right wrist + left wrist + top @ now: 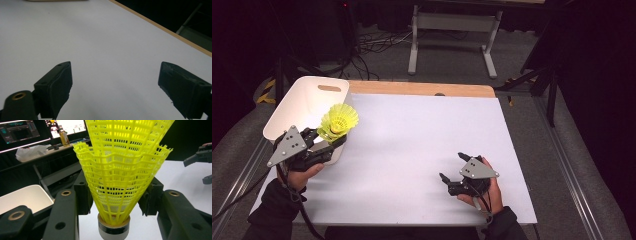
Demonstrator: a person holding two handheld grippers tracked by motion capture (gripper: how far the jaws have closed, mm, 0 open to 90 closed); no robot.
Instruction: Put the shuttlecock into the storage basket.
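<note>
Storage comes first at the far left: a white bin (304, 102) sits at the table's (422, 150) edge, likely the drop point. Just at its near right corner, the left gripper (332, 141) is clamped on a yellow shuttlecock (338, 121), pinching the lower skirt so the cork base stays low and the skirt flares upward. Further right, the right gripper (453, 169) rests low on the bare table with jaws spread apart, holding nothing.

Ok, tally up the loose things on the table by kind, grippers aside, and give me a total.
Yellow shuttlecocks: 1, clamped in the left gripper
White bins: 1
Total: 2
</note>
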